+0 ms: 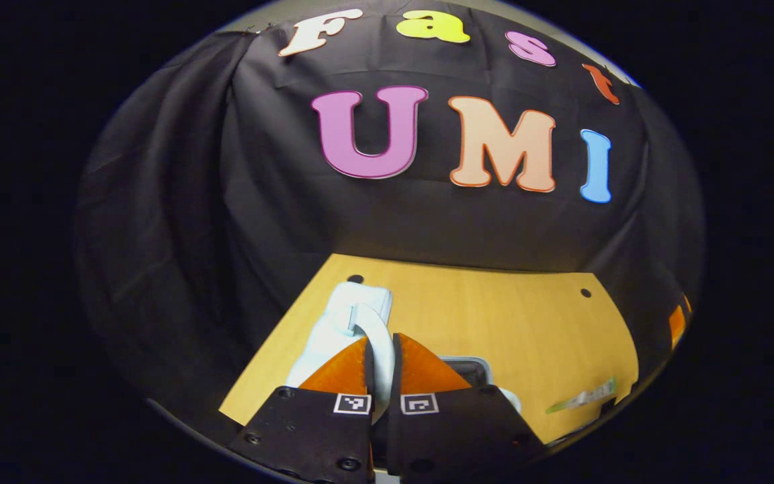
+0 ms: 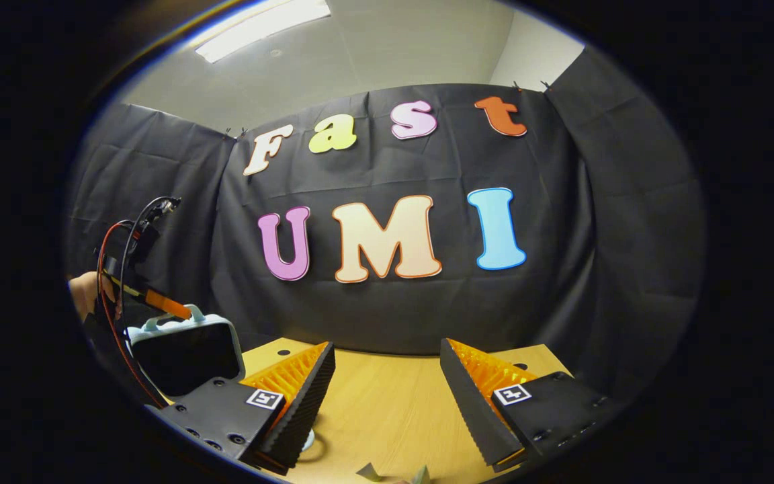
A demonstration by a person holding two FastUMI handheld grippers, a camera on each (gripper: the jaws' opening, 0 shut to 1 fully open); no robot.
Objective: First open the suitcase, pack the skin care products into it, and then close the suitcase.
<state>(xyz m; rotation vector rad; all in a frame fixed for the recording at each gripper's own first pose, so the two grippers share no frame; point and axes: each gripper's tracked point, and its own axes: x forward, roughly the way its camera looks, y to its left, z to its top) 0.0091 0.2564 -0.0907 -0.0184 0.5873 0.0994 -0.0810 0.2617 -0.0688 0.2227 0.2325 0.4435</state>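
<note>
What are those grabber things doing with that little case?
The left gripper has its jaws shut on the handle of the small pale suitcase, holding its lid up from the wooden table. The right gripper waits with its jaws wide open and empty above the table. A small tube lies on the table nearby.

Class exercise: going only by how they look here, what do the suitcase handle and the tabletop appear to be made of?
Suitcase handle: pale, smooth, rounded moulded loop with a soft sheen, probably plastic. The left gripper is shut on it.

Tabletop: warm yellow-tan with faint straight grain lines and a low sheen, so wood or wood-look laminate; the pictures cannot settle which.
</note>
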